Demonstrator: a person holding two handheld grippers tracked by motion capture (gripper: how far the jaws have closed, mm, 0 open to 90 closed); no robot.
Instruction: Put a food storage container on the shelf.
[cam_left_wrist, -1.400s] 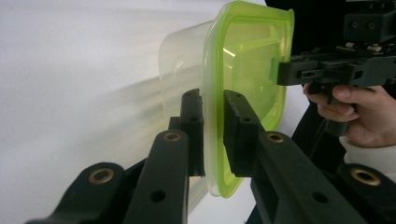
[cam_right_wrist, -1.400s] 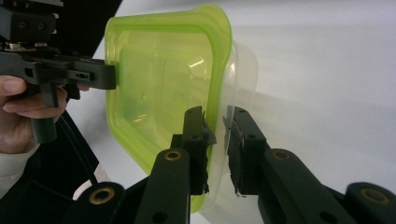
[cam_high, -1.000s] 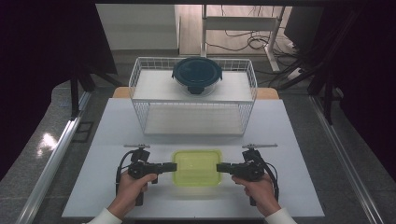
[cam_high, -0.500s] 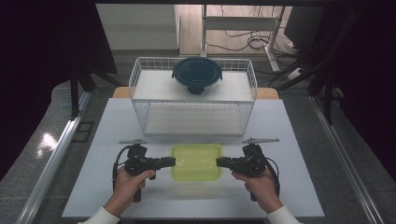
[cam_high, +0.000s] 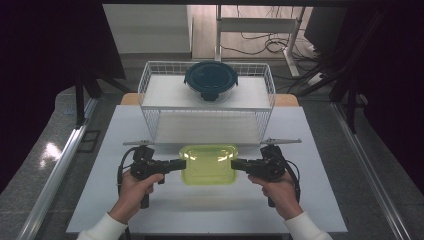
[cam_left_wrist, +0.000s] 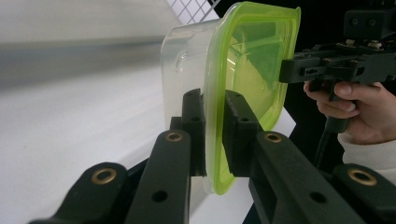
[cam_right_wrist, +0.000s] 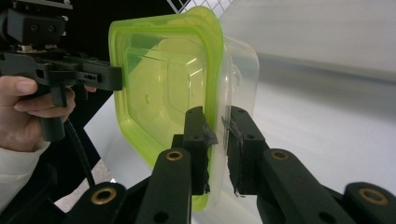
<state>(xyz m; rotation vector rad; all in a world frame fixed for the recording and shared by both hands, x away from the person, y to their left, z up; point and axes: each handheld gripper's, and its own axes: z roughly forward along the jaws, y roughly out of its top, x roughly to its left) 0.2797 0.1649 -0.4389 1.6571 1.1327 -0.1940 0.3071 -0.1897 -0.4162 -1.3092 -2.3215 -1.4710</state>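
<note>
**Green-lidded box gripped from both sides on the bench**

A clear plastic container (cam_high: 208, 165) with a yellow-green lid (cam_left_wrist: 247, 70) sits between the two tongs, near the front middle of the white bench (cam_high: 320, 150). The left tongs (cam_high: 175, 164) are closed on the lid's rim at the box's left edge: in the left gripper view one jaw presses the clear wall side and the other the green lid side, with the rim pinched between them. The right tongs (cam_high: 239, 164) are clamped the same way on the opposite edge; in the right gripper view the jaws squeeze the lid's rim and the clear wall together. I cannot tell whether the box rests on the bench or is lifted a little off it.

The person's left hand (cam_high: 135, 192) and right hand (cam_high: 280, 192) come in from the near side, white sleeves at the wrists, a black cable trailing from each tool.

Just behind the box stands a white wire basket (cam_high: 150, 95), its front mesh wall close to the far edge of the lid. In the basket, towards the back, sits a round container with a dark blue lid (cam_high: 211, 79). Beyond the bench there is a grey floor, a metal desk frame (cam_high: 260, 25) and loose cables (cam_high: 280, 45), with dark curtains at both sides
</note>
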